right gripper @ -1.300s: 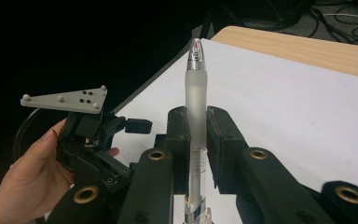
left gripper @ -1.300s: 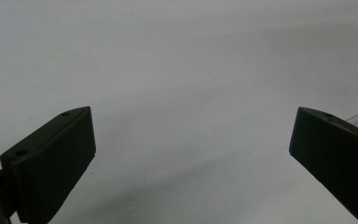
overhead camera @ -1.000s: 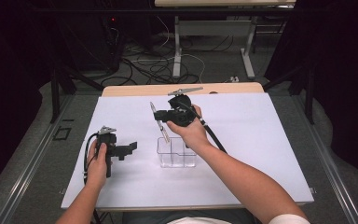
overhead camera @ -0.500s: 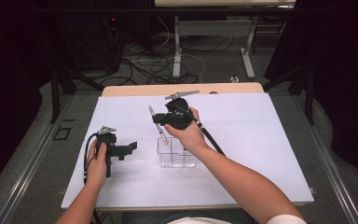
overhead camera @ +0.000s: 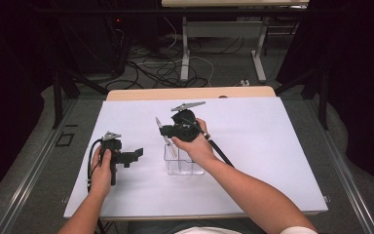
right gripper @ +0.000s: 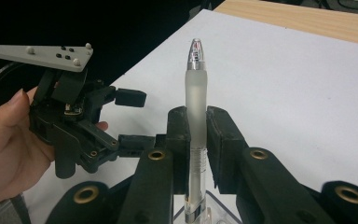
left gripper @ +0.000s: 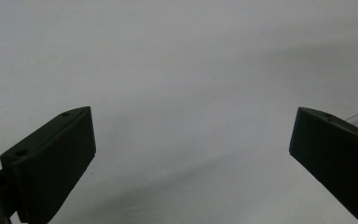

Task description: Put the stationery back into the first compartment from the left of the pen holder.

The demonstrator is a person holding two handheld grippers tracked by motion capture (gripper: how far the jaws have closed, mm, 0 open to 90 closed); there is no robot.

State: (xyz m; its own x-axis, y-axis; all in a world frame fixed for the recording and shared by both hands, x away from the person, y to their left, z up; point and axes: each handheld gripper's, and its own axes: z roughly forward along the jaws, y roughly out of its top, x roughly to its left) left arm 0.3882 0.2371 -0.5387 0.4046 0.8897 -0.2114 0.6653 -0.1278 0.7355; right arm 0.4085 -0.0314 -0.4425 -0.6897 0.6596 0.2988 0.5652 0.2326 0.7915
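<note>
Right tool [right gripper: 196,135] clamped on frosted pen [right gripper: 195,100], pen's lower end inside clear holder [overhead camera: 182,163]. Left tool [overhead camera: 135,155] wide open, holding nothing, resting low over white bench [overhead camera: 272,146].

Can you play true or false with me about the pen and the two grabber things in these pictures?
1. The right gripper is squeezing a pen. True.
2. The left gripper is holding a pen too. False: its jaws are wide open with nothing between them.
3. A clear plastic holder sits on the white table under the right gripper. True.
4. The pen lies flat on the table. False: it is up in the air, gripped between the jaws.
5. The holder is full of pens. False: it looks empty.
</note>
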